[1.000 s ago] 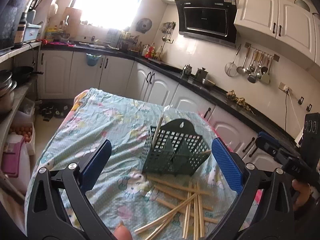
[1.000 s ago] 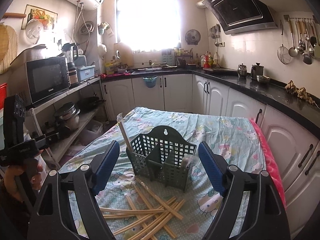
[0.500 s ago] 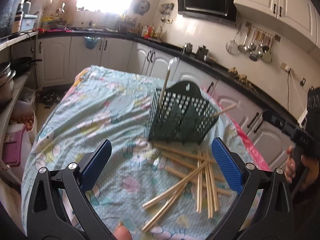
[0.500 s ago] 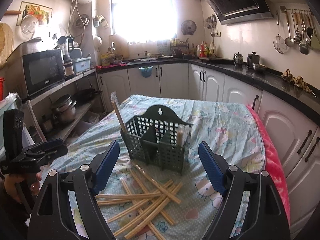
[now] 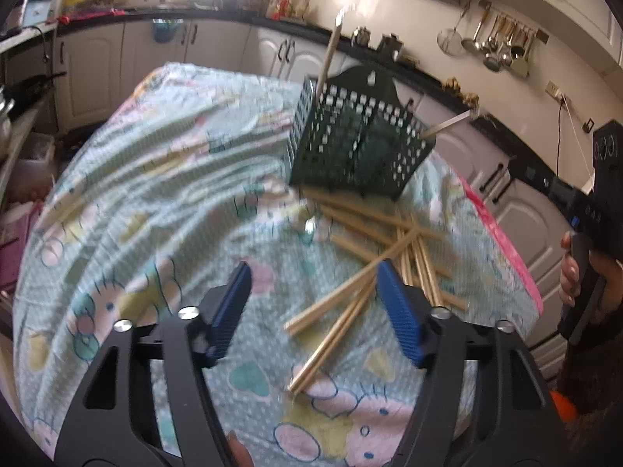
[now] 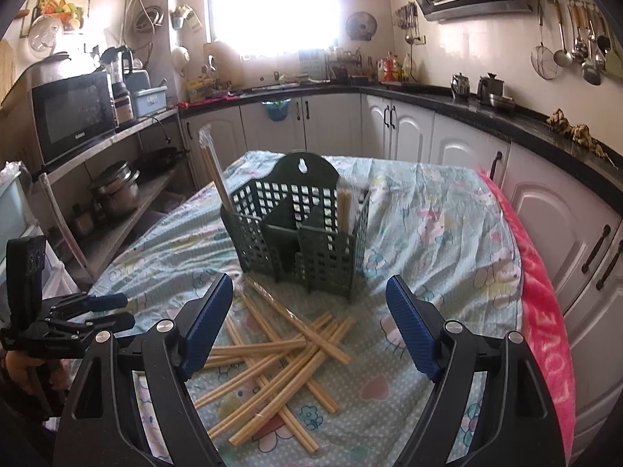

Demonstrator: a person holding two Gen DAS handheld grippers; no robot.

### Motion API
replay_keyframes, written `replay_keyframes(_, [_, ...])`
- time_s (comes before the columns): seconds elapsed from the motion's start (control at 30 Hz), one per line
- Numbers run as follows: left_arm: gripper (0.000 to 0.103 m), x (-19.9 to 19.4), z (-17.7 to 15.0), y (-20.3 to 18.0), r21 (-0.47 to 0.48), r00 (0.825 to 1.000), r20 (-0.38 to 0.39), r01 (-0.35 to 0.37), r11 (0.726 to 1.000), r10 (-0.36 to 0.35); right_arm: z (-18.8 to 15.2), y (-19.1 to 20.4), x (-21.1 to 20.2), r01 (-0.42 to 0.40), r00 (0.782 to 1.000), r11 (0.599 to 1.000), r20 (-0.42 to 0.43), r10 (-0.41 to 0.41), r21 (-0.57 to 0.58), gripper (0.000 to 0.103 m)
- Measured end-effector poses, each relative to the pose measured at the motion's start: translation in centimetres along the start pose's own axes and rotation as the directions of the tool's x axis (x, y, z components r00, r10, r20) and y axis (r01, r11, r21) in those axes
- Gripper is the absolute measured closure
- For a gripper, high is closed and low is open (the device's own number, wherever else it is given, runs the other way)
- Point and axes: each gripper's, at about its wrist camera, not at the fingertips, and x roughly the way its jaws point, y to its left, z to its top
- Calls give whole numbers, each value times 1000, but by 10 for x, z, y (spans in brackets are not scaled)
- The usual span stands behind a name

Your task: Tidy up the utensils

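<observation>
A dark green slotted utensil holder (image 6: 300,229) stands on the cloth-covered table; it also shows in the left wrist view (image 5: 358,148). Wrapped chopsticks (image 6: 212,171) stick up from its left compartment, and more stand in its right compartment (image 6: 342,210). Several loose wooden chopsticks (image 6: 280,350) lie crossed in front of it, also in the left wrist view (image 5: 373,264). My left gripper (image 5: 315,307) is open and empty, low over the near ends of the pile. My right gripper (image 6: 309,323) is open and empty above the pile.
The table carries a pale blue cartoon-print cloth (image 6: 440,233) with a pink towel (image 6: 545,330) along its right edge. White cabinets and a black counter (image 6: 486,113) run around the room. A shelf with a microwave (image 6: 74,113) and pots stands left.
My left gripper has dropped and tilted down toward the loose chopsticks, and its fingers have narrowed. My right gripper has moved closer to the pile and holder.
</observation>
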Motion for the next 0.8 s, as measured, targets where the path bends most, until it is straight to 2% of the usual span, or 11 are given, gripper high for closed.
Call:
replay_keyframes(0.23, [65,13,-16,3,-3,997,-70,18,1000,-18,-9,-6,7,17,999,1000,-30,-17,15,25])
replay_keyframes(0.5, [68,25,-28,11,-26,992,-127,19,999,-22,-18,-12,18,33,997,999,-69,-32,22,25])
replay_keyframes(0.7, [70,30,-31,16,-37,991,-135,20,999,-24,-26,-17,29,48,994,999,-104,-45,24,25])
replay_keyframes(0.8, [74,31,-32,18,-40,991,-133,25,999,-30,-31,-22,36,53,991,998,-123,-50,25,25])
